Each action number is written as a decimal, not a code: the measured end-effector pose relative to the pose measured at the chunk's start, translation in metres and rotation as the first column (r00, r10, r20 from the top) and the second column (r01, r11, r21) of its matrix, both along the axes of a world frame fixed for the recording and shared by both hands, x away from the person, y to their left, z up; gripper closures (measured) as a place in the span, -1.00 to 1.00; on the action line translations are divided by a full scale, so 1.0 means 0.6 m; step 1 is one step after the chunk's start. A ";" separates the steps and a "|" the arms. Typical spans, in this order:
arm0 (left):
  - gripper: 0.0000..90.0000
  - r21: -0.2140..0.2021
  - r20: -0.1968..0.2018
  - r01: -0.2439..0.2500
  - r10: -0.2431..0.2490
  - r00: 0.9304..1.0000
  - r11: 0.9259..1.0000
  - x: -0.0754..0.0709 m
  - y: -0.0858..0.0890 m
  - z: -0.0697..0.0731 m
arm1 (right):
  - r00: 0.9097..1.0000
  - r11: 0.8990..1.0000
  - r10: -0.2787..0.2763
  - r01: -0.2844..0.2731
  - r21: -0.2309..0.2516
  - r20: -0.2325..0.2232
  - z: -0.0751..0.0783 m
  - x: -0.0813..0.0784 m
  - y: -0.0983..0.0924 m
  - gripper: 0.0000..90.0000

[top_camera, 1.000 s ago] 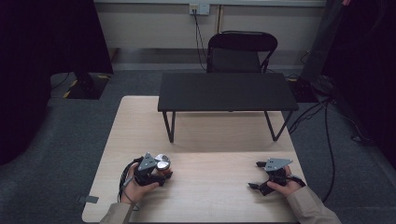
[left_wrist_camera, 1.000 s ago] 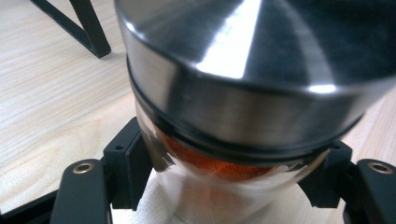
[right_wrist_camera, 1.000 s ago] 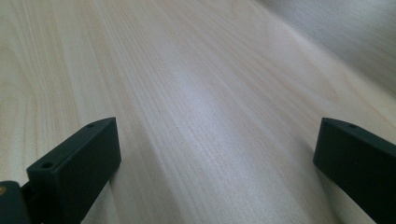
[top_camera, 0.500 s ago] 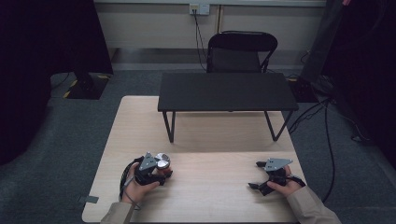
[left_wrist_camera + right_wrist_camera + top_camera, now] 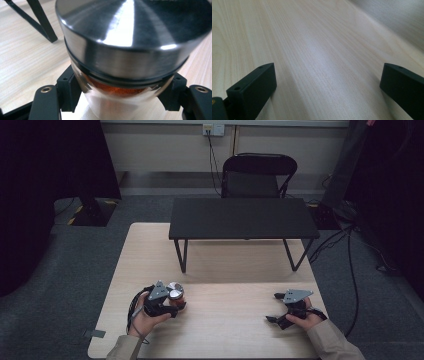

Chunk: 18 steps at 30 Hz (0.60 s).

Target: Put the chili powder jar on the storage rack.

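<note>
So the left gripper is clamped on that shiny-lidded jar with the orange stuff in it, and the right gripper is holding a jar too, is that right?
Not quite. The left gripper is indeed shut on the jar, but the right gripper holds nothing. The right gripper view shows its jaws standing wide apart with bare wooden table between them.

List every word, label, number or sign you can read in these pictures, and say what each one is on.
None can be read.
The jar clamped in the left hand-held gripper has a plain metal lid and a white patch low on its glass, blank where it shows.
The wall socket is too small to read.
</note>
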<state>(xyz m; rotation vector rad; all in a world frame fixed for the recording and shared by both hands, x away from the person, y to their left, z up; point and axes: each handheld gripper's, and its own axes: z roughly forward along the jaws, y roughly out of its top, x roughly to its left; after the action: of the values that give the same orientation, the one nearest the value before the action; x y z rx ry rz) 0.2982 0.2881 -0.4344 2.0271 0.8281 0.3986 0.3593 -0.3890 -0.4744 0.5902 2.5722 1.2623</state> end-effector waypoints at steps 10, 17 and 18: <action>-0.31 -0.003 0.016 0.022 -0.021 1.000 1.000 0.008 -0.003 0.045 | 1.000 1.000 0.000 0.000 0.000 0.000 0.000 0.000 0.000 -1.00; -0.31 -0.001 0.033 0.039 -0.039 0.999 0.999 0.016 -0.010 0.077 | 1.000 1.000 0.000 0.000 -0.001 0.000 0.000 0.000 0.000 -1.00; -0.31 -0.002 0.033 0.041 -0.041 0.999 0.999 0.018 -0.010 0.082 | 1.000 1.000 0.000 0.000 -0.001 0.000 0.000 0.000 0.000 -1.00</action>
<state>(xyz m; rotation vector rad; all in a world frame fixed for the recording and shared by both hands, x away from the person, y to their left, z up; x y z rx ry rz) 0.3092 0.2818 -0.3850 2.0263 0.7647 0.4068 0.3593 -0.3888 -0.4741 0.5900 2.5727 1.2607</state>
